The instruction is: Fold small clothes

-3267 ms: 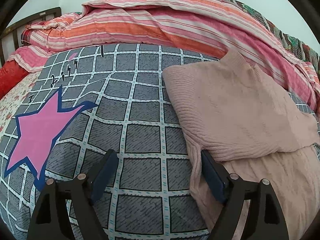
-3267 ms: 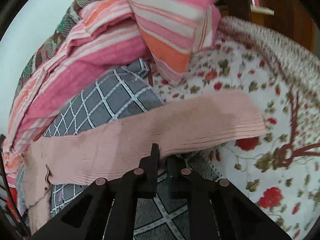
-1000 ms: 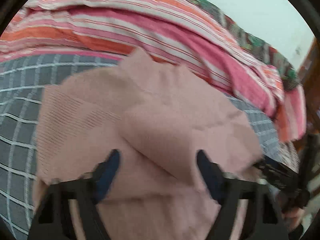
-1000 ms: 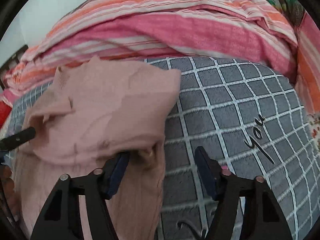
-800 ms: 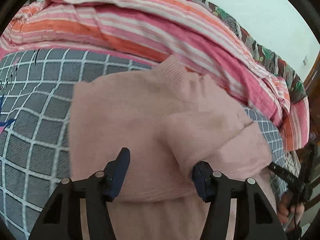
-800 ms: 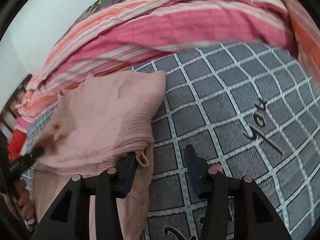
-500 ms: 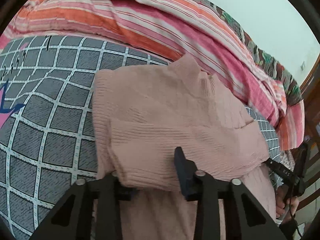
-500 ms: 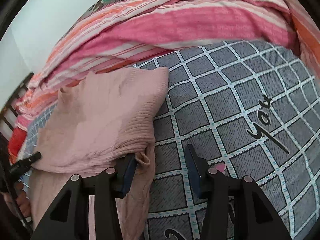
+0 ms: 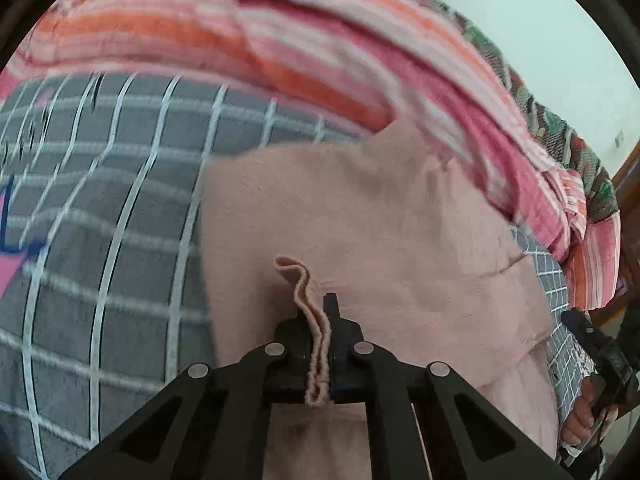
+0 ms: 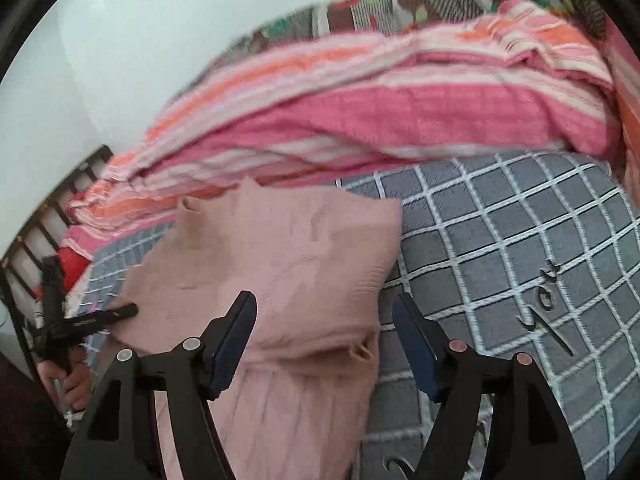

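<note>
A pale pink knit sweater (image 9: 380, 216) lies partly folded on the grey checked bedspread (image 9: 100, 208). My left gripper (image 9: 318, 312) is shut on a doubled edge of the sweater, which sticks up between its jaws. In the right wrist view the sweater (image 10: 288, 248) lies ahead with its sleeves folded across it. My right gripper (image 10: 324, 320) is open, its jaws either side of the sweater's near right fold, not touching it. The left gripper (image 10: 100, 316) shows at the sweater's left edge there.
A pink and orange striped blanket (image 9: 280, 40) is heaped along the far side of the bed, also in the right wrist view (image 10: 380, 96). The bedspread (image 10: 520, 240) stretches right of the sweater. A dark bed frame (image 10: 44, 232) stands at far left.
My left gripper has shut on the sweater's near left edge. My right gripper has opened wider and sits a little left, over the sweater's fold.
</note>
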